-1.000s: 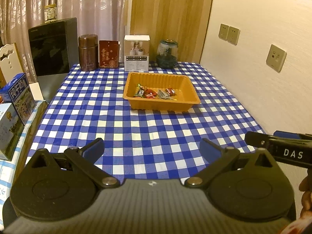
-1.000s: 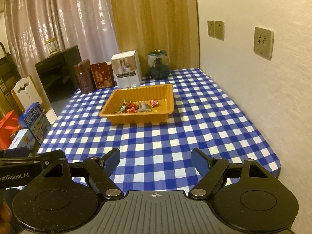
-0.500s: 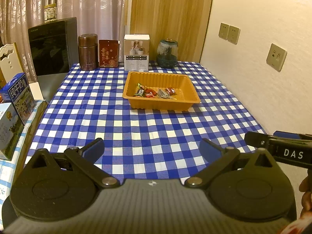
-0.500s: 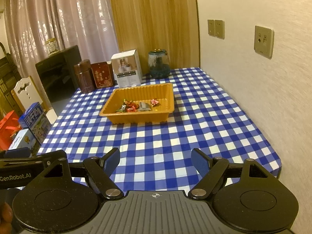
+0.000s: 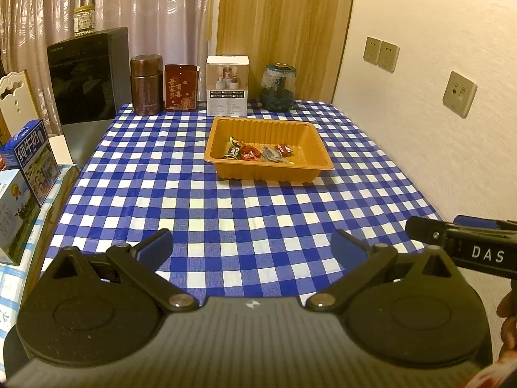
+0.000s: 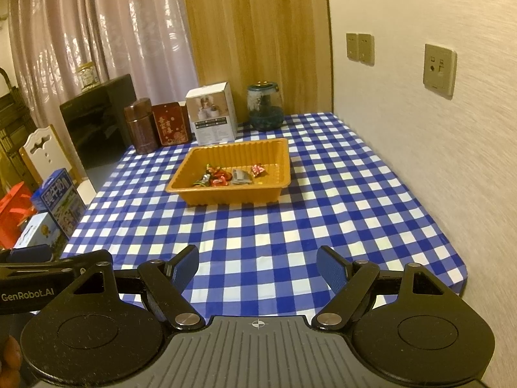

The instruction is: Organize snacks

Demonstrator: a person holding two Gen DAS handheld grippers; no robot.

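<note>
So the wrapped snacks [image 5: 255, 152] sit bunched in the orange tray [image 5: 310, 131] mid-surface [image 5: 200, 207]. They look light, crinkly and slippery, so I'd pinch a twisted wrapper end. Left gripper [image 5: 252, 245] and right gripper [image 6: 257, 266] are both spread wide, holding nothing, well short of the tray.

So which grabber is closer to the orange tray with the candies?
Hard to tell. The left gripper and right gripper both hang open over the table's near edge, well short of the orange tray.
</note>
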